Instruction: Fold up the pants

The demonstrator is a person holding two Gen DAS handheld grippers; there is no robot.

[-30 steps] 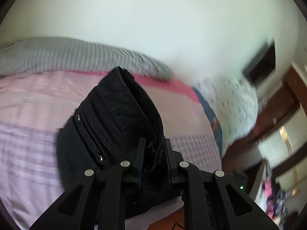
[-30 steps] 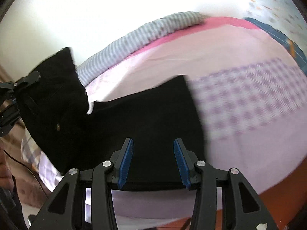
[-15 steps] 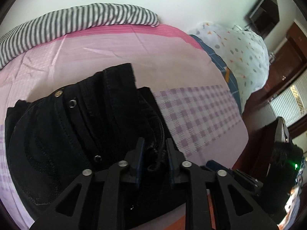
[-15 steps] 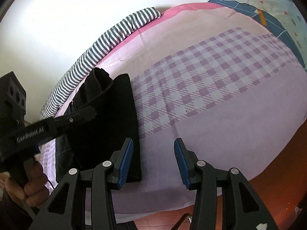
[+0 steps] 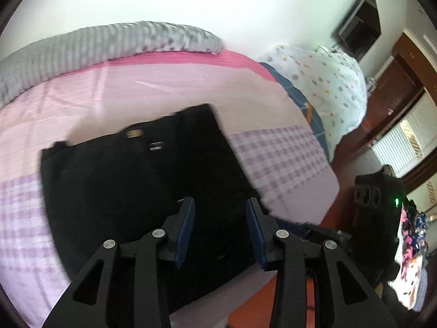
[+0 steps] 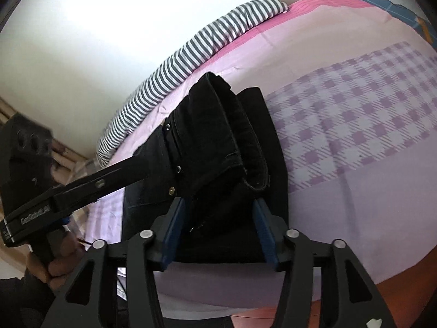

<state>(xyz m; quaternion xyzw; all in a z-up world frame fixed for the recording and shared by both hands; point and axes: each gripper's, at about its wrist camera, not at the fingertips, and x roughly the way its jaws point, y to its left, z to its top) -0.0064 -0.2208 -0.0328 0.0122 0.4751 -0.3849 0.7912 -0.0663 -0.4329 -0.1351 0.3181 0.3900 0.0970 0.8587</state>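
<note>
The black pants lie folded on the pink and purple checked bed sheet, near its front edge. My left gripper hovers over them; its jaws are opening and nothing is pinched between the blue pads. In the right wrist view the waistband end of the pants stands up in a loose hump. My right gripper straddles that hump with its jaws opening, so the fabric sits between the pads without being squeezed. The left tool's handle reaches in from the left, and its fingers end at the pants.
A striped bolster runs along the wall at the back of the bed. A white dotted duvet is heaped at the right end. The right tool's body hangs off the bed's front corner above the wooden floor. A hand grips the left tool.
The left gripper came down with the pants end, laid it on the folded part and opened. The right gripper shifted left from bare sheet onto the pants, which now sit between its pads.
</note>
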